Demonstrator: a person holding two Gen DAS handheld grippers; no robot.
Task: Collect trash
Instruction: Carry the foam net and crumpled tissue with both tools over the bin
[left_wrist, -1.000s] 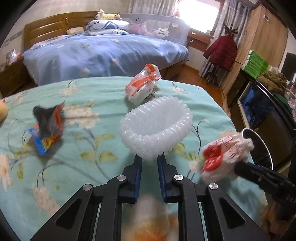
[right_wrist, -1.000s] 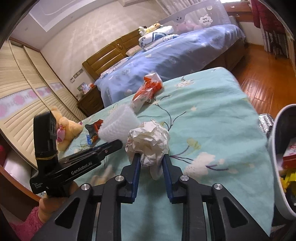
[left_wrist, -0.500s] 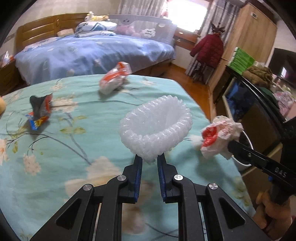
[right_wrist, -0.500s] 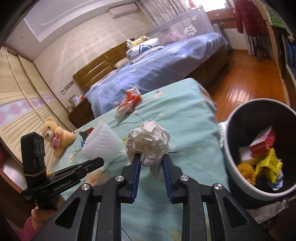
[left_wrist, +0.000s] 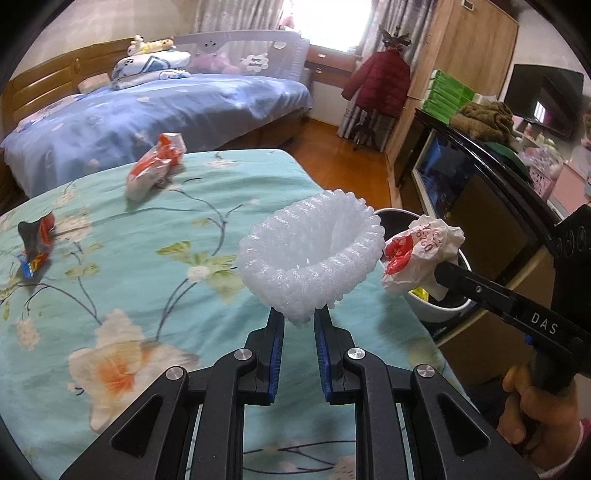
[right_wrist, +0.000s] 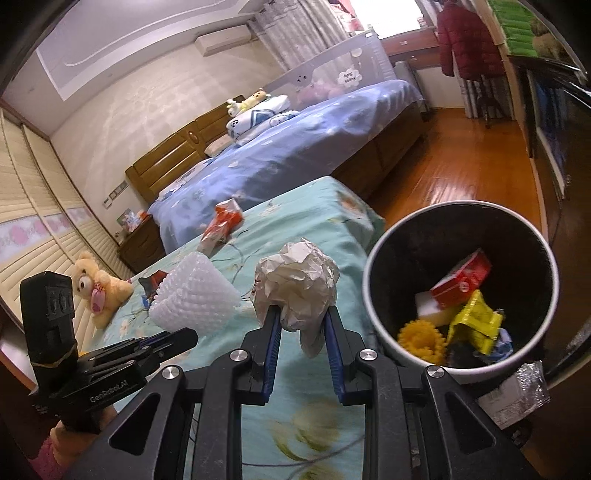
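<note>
My left gripper (left_wrist: 298, 317) is shut on a white foam fruit net (left_wrist: 310, 254), held above the right edge of the teal flowered bed cover (left_wrist: 110, 280). My right gripper (right_wrist: 300, 317) is shut on a crumpled white paper ball (right_wrist: 295, 284) with red print. In the left wrist view that paper ball (left_wrist: 421, 258) hangs at the rim of the trash bin (left_wrist: 443, 306). Seen from the right wrist, the black-lined bin (right_wrist: 373, 295) stands just right of the ball and holds several pieces of trash. The foam net (right_wrist: 192, 299) shows at left.
A red-and-white wrapper (left_wrist: 155, 166) and a dark snack wrapper (left_wrist: 35, 240) lie on the cover. A teddy bear (right_wrist: 92, 288) sits at its far left. A blue bed (left_wrist: 147, 107), a dark TV cabinet (left_wrist: 480, 192) and a red coat on a stand (left_wrist: 380, 85) surround it.
Both grippers have carried their loads rightward toward the bed's edge. The bin has come fully into view beside the paper ball. The wrappers on the cover have slipped left and farther off.
</note>
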